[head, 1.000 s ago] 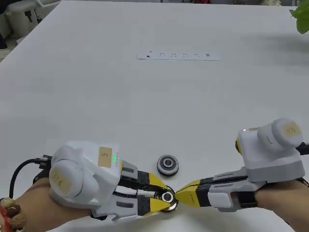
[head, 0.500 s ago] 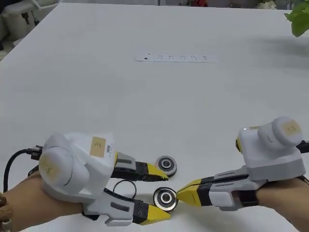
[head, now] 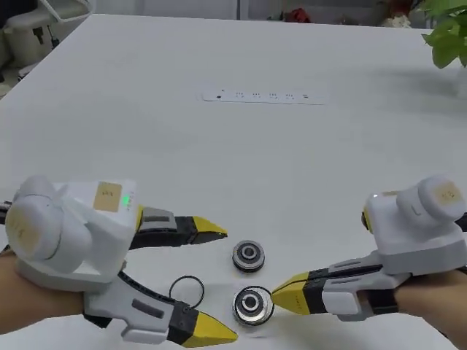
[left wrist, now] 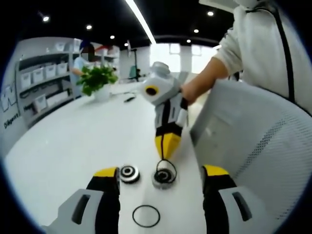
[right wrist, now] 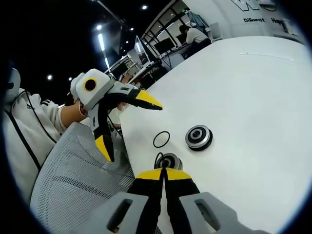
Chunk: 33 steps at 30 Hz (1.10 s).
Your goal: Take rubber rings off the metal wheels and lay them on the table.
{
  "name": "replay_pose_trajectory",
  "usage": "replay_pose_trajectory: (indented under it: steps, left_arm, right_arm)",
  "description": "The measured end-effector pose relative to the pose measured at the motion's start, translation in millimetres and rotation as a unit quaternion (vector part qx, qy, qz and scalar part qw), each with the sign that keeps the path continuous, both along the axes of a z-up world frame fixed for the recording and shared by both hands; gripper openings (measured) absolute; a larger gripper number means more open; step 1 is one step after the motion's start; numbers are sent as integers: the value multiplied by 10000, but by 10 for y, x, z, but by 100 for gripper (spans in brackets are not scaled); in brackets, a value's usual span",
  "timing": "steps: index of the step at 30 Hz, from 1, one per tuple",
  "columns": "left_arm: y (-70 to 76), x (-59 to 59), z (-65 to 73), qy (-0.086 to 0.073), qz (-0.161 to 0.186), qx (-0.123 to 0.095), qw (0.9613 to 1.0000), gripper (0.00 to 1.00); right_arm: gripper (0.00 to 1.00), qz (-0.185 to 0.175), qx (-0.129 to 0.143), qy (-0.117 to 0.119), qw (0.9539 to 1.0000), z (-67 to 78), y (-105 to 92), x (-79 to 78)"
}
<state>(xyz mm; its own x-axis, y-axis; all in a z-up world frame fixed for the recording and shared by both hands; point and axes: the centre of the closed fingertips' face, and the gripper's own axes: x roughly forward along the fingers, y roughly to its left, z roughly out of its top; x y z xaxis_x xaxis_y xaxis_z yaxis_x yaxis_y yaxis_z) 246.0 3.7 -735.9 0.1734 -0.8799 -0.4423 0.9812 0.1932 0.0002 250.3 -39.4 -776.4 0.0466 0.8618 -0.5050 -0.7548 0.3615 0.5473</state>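
Nearest, the right tongs [head: 280, 293] lie low over the white surface [head: 219, 160] with their yellow tips pressed together. The tips rest against the right edge of the near metal wheel [head: 253, 305]. In the left gripper view a thin black loop, the lifted rubber ring [left wrist: 175, 169], rises from that wheel to those closed tips. It looks pinched there and partly off the rim, though the loop is too thin for the contact to read cleanly.

The left tongs [head: 222, 285] are spread wide and hold nothing. One jaw reaches in from the left just beyond the wheels and the other sits close to the near edge of the surface. Between the two jaws, left of the near wheel and apart from it, the loose rubber ring [left wrist: 133, 216] lies flat on the surface as a bare black circle.

Just beyond the near wheel, close to it but not touching, the far metal wheel [head: 249, 257] lies flat. It has a dark band round its rim and is not touched by either pair of tongs.

Well beyond them, around the middle of the surface, a white power strip [head: 263, 96] lies crosswise. At the far right corner the leaves of a green plant [head: 446, 36] reach into the head view.
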Motion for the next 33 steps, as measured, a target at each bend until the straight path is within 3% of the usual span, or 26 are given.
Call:
replay_pose_trajectory:
  steps: [8,12,16,33]
  left_arm:
    - [271,22,94,19,442,3,9990,82]
    - [338,8,139,25,587,-65,9983,85]
    - [404,-20,130,-28,659,25,9978,89]
    - [632,-26,160,-126,1061,-4,9943,92]
  right_arm:
    - [0,-10,9,-17,10000,99,-62,-47]
    - [0,17,-6,-38,10000,145,-79,-83]
    - [0,2,-11,-74,10000,200,-101,-101]
    - [0,-66,-24,-283,9996,513,-167,-156]
